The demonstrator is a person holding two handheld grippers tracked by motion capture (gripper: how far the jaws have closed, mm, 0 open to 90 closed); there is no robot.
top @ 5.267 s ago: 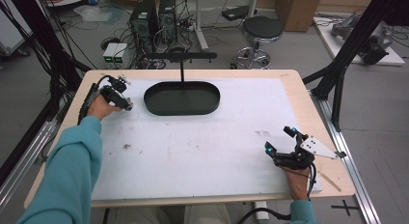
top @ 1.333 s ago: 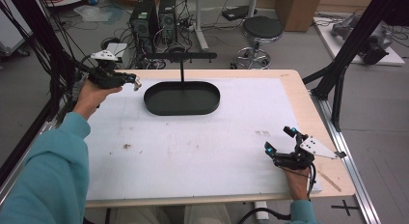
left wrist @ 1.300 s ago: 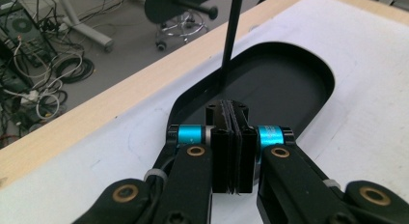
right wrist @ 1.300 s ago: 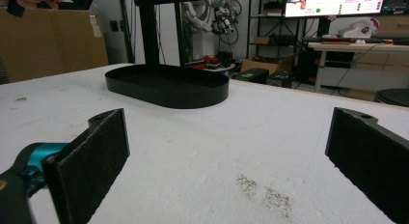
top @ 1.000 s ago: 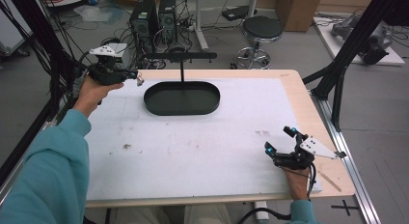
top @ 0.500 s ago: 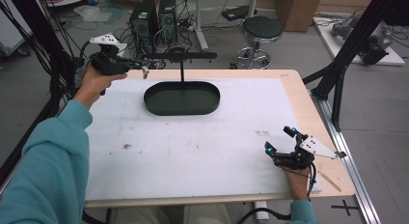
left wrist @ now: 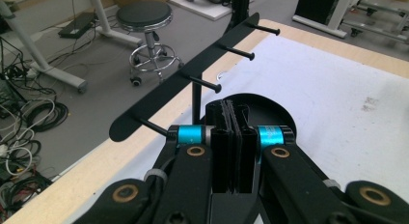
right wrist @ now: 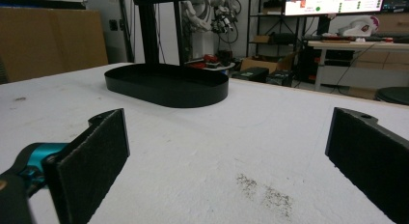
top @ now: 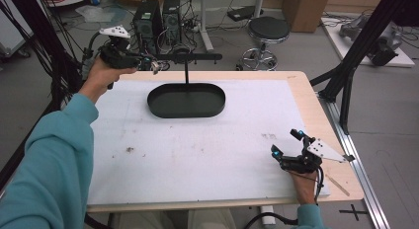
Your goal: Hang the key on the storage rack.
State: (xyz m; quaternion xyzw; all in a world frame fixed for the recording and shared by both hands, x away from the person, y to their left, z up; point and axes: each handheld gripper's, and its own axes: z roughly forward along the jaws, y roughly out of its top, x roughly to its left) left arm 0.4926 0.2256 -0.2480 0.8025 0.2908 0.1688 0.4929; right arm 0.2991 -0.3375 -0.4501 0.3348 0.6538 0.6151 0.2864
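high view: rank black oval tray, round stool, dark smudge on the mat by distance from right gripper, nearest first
1. Dark smudge, on the white mat just up-left of the right gripper.
2. Black oval tray, far middle of the table.
3. Round stool, on the floor beyond the table's far edge.

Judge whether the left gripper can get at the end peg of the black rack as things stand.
Probably yes: the left gripper, jaws shut, hangs raised beside the rack's crossbar, with the end peg close ahead and nothing between.
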